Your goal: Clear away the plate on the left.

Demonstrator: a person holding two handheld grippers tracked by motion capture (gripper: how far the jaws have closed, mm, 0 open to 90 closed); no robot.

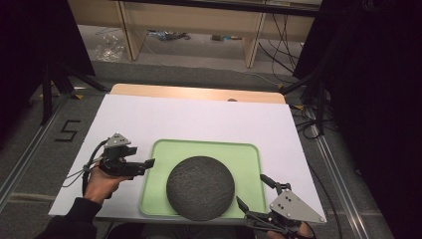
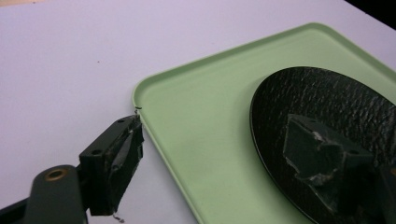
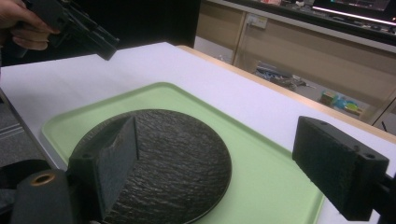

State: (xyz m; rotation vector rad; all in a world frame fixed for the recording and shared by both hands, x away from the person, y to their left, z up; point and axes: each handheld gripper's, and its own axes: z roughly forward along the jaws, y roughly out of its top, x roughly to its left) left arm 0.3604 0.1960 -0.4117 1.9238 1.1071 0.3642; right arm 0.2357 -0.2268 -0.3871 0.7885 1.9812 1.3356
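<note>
Though half-hidden by gripper, plate on tray.

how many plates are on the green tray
1. The black plate lies flat on the green tray, toward its near edge, between the left gripper and the right gripper. Anything beneath it would be hidden.

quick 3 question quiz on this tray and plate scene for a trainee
1. True or false: the dark plate lies on the green tray.
2. Which tongs are open: A left only, B right only, C both?
3. Fill in: the left tongs hover at the tray's ____ edge, seen from the high view.

Key: 1 true. 2 C; the right tongs and the left both gape, holding nothing. 3 left.
</note>
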